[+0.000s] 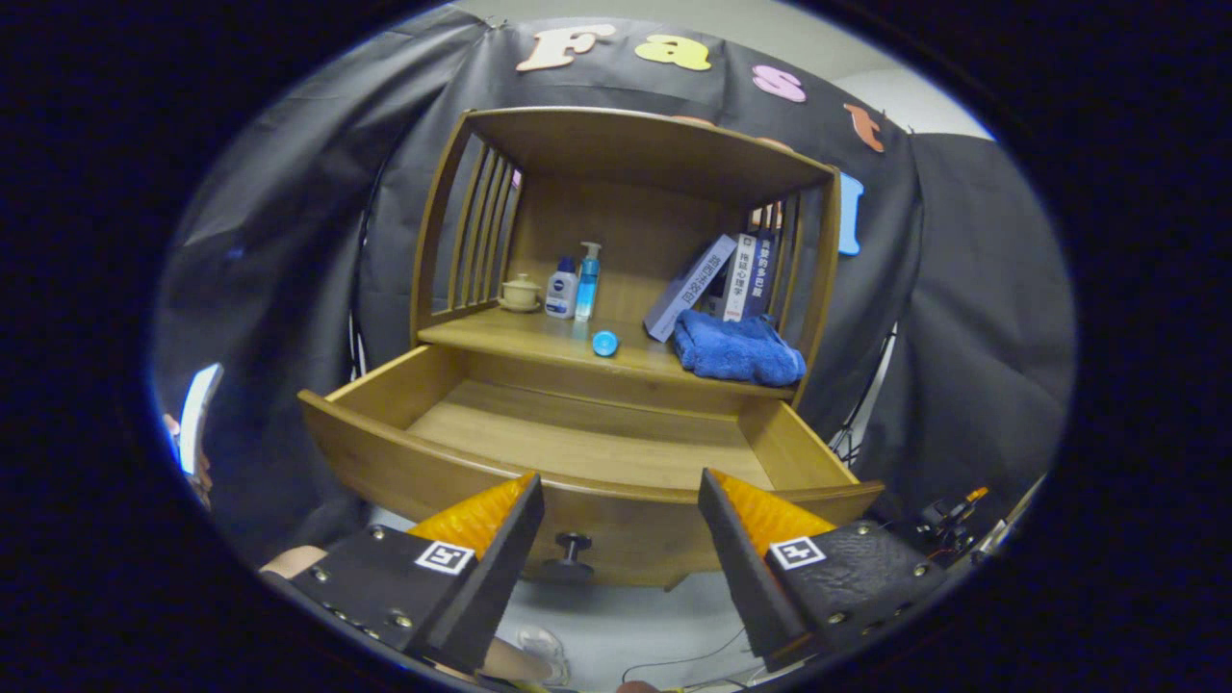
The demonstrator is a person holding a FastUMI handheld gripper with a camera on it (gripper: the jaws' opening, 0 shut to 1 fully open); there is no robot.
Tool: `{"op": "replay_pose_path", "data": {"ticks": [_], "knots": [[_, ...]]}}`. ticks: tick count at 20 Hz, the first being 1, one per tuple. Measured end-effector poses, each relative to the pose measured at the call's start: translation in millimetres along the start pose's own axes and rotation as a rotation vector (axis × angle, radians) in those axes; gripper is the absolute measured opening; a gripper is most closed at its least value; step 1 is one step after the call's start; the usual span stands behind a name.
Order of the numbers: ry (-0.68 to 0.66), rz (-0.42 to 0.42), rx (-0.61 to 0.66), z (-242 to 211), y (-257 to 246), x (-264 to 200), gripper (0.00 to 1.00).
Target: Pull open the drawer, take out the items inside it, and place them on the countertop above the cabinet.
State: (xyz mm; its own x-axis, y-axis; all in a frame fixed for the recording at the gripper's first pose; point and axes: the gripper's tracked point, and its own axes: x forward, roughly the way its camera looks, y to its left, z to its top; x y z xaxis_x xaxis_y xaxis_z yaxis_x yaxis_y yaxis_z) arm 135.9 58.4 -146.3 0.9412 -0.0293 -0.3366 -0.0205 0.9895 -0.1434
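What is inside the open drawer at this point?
The drawer shows bare wooden floor; its front strip hides behind the front panel. The open gripper hangs before the knob.

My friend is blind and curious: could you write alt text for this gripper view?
An open gripper hovers before a pulled-out wooden drawer whose visible inside looks empty. On the countertop above it sit a blue towel, a small blue cap, two bottles, a lidded cup and leaning books.
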Motion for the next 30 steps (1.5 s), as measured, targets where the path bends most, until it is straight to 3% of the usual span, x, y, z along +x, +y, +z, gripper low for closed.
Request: {"op": "replay_pose_path", "data": {"ticks": [7, 11, 30], "knots": [[0.042, -0.049, 0.050, -24.3, 2.1, 27.0, 0.96], [0.013, -0.024, 0.117, -22.4, 8.6, 28.7, 0.96], [-0.012, -0.071, 0.131, -8.2, -1.3, 72.6, 0.96]]}}
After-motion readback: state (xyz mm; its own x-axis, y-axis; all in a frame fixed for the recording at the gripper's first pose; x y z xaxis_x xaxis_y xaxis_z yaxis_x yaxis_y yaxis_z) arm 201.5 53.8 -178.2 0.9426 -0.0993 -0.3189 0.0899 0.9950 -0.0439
